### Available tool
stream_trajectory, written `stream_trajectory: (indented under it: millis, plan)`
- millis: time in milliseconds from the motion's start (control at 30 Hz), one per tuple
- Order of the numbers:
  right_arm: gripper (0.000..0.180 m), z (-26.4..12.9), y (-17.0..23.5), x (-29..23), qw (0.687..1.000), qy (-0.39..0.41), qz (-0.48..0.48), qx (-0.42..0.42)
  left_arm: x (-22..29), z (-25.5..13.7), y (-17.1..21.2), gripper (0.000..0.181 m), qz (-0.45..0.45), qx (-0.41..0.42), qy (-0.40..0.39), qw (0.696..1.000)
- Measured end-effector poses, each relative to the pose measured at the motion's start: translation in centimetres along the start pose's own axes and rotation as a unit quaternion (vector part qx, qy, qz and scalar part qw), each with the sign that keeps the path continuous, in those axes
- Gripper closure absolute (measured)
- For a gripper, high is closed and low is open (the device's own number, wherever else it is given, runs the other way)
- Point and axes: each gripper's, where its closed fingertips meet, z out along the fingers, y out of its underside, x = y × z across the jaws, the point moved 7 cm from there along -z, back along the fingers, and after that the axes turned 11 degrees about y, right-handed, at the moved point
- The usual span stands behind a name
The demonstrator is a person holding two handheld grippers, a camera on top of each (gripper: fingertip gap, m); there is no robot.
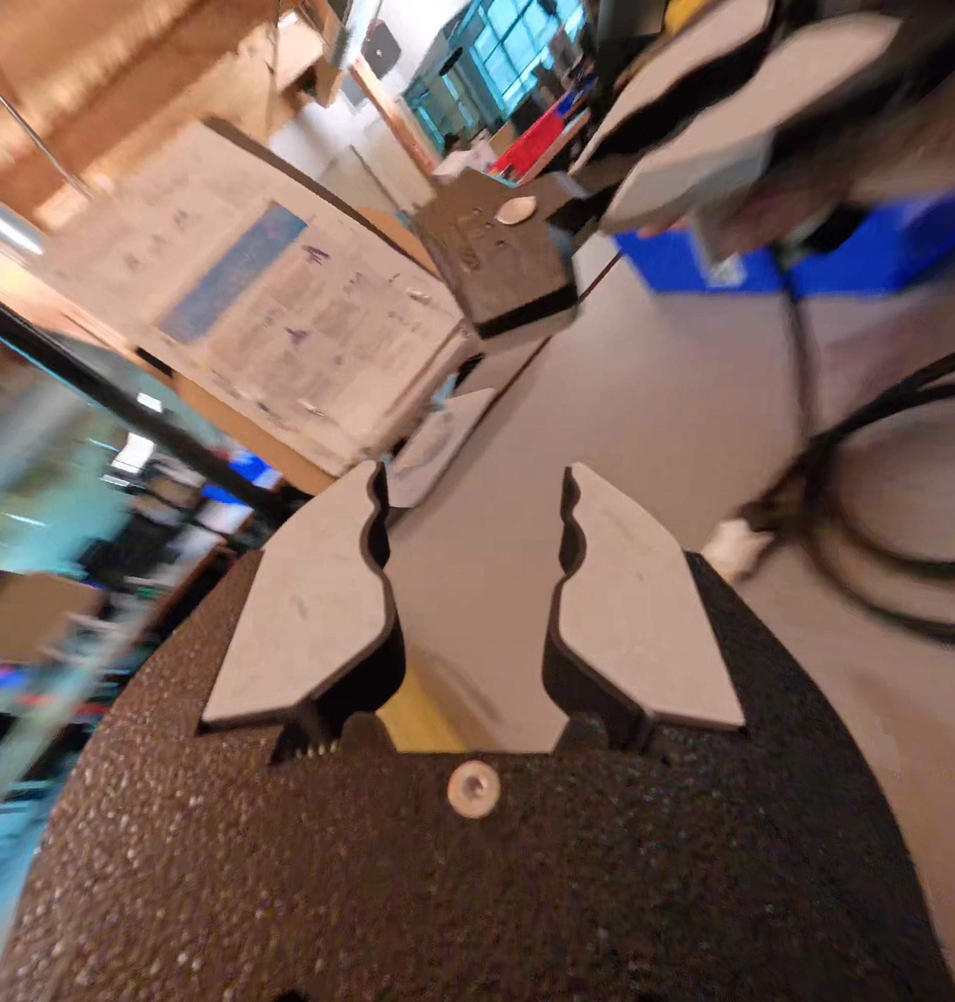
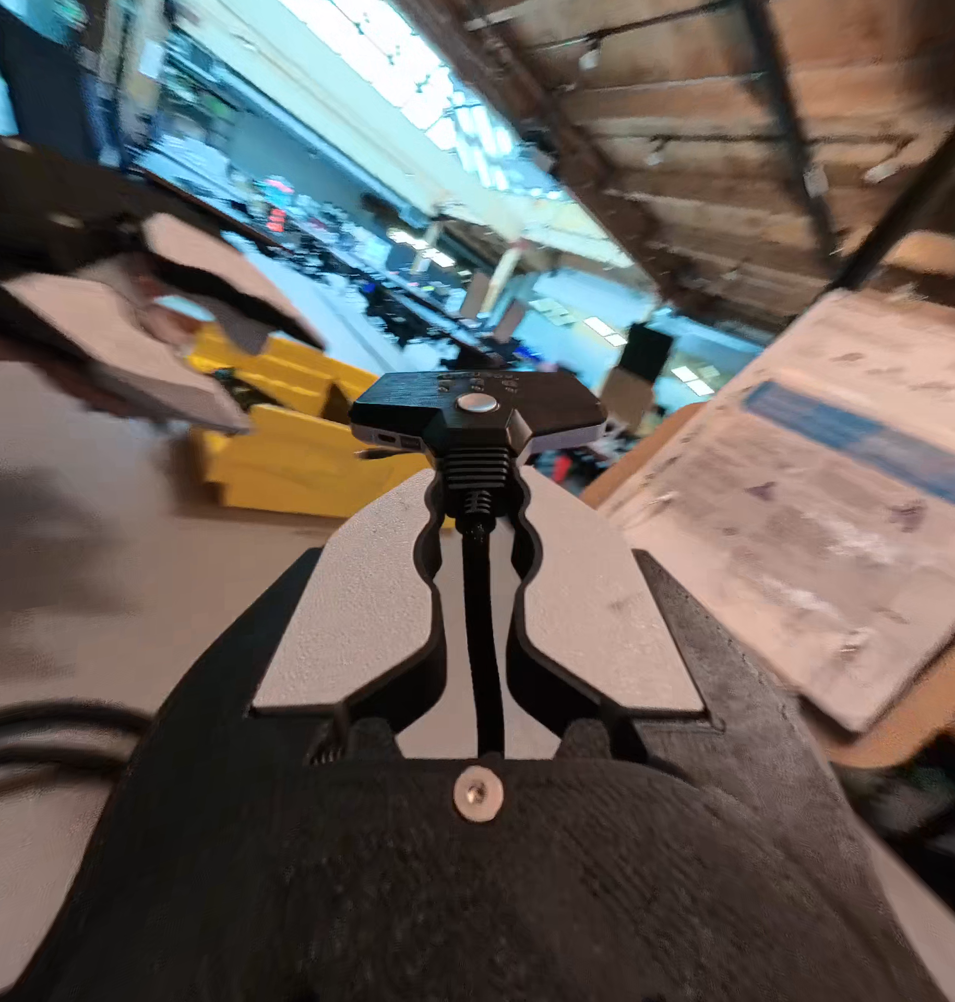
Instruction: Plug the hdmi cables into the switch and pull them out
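**Switch held aloft in your right gripper, left gripper empty**

Your left gripper (image 1: 474,488) stands wide open, with nothing between its fingers, low over the grey table (image 1: 654,434). Ahead and to its upper right, the black switch (image 1: 497,255) hangs above the table, well apart from those fingers. Your right gripper (image 2: 478,488) is closed on the ribbed collar of the switch's own black cable (image 2: 483,623), the switch jutting just beyond its fingertips. Coiled black cables (image 1: 871,515) lie on the table at right.

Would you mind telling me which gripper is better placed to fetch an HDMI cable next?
Left. The left gripper is open and empty above the table, with cables lying nearby. The right gripper is shut on the switch's cord.
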Motion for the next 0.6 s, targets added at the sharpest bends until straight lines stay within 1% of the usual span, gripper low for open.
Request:
stream_trajectory:
  millis: [67, 133, 200, 267, 333, 367, 433, 467, 533, 600]
  plan:
    - [0.157, -1.1, 0.6, -0.7, 0.997, -0.052, 0.06, -0.017, 0.1, 0.6, 0.2, 0.12, 0.129, -0.035, -0.049, 0.99]
    - [0.157, -1.9, 1.1, -1.2, 0.99, -0.079, 0.12, -0.008, 0.8, 1.4, 0.4, 0.12, 0.249, -0.055, -0.08, 0.964]
    - [0.157, -2.3, 1.5, -1.8, 0.978, -0.107, 0.177, 0.005, 1.5, 2.5, 0.5, 0.12, 0.337, -0.059, -0.105, 0.934]
    - [0.158, -2.4, 2.3, -2.9, 0.966, -0.146, 0.214, 0.005, 2.0, 3.3, 0.3, 0.119, 0.399, -0.054, -0.128, 0.906]
    - [0.157, -1.9, 3.3, -3.9, 0.958, -0.177, 0.227, -0.022, 2.3, 3.9, -0.4, 0.119, 0.433, -0.035, -0.142, 0.89]
    - [0.157, -1.7, 3.6, -4.2, 0.956, -0.181, 0.228, -0.036, 2.5, 4.3, -0.6, 0.12, 0.441, -0.028, -0.132, 0.887]
    - [0.157, -1.5, 3.5, -4.5, 0.947, -0.195, 0.254, -0.024, 3.1, 5.0, -0.6, 0.144, 0.468, -0.018, -0.108, 0.877]
    - [0.158, -1.4, 3.3, -4.4, 0.943, -0.196, 0.269, -0.015, 3.1, 5.2, -0.7, 0.15, 0.475, -0.008, -0.112, 0.873]
    - [0.158, -1.5, 3.4, -4.1, 0.95, -0.182, 0.255, -0.016, 2.9, 5.6, -0.6, 0.153, 0.448, -0.009, -0.093, 0.889]
    - [0.157, -1.5, 3.4, -4.0, 0.948, -0.164, 0.271, 0.006, 2.7, 5.9, -1.0, 0.155, 0.431, -0.013, -0.108, 0.896]
